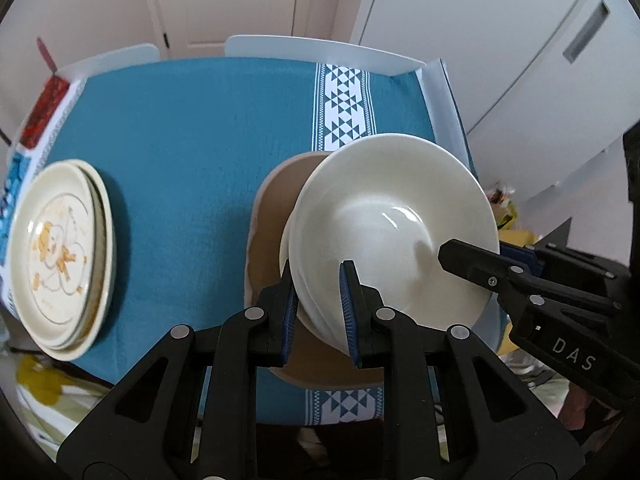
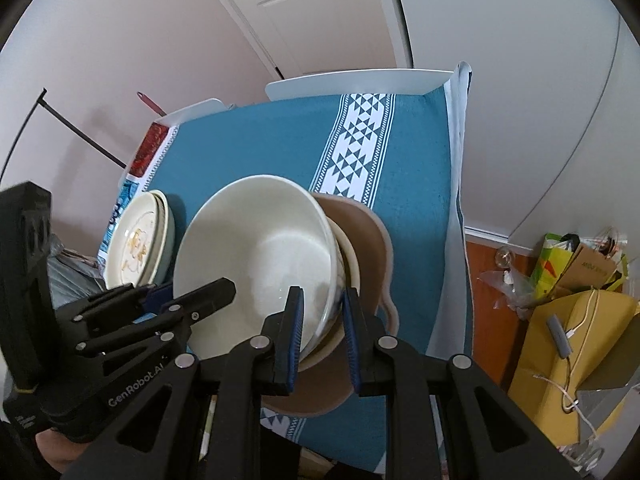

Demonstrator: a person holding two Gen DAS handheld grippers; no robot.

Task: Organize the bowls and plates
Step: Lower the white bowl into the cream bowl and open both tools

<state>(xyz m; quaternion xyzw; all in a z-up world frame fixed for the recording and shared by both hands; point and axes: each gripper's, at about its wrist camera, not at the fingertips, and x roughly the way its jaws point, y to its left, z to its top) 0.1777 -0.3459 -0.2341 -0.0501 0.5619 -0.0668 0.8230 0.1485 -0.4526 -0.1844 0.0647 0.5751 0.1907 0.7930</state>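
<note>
A stack of white bowls (image 1: 392, 208) (image 2: 260, 248) hangs tilted over a brown plate (image 1: 276, 200) (image 2: 360, 232) on the teal tablecloth (image 1: 192, 120). Whether the stack touches the plate is hidden. My left gripper (image 1: 319, 276) is shut on the stack's left rim, one finger inside and one outside. My right gripper (image 2: 322, 296) is shut on the opposite rim in the same way. Each gripper also shows in the other's view: the right gripper (image 1: 480, 254) and the left gripper (image 2: 188, 288). Cream plates with an orange print (image 1: 60, 248) (image 2: 136, 240) sit stacked at the table's left edge.
Red and blue packets (image 1: 44, 108) lie along the left side of the table. White chair backs (image 1: 320, 48) stand at the far edge. Yellow bags and cardboard (image 2: 576, 300) crowd the floor to the right. A patterned white stripe (image 2: 356, 148) runs down the cloth.
</note>
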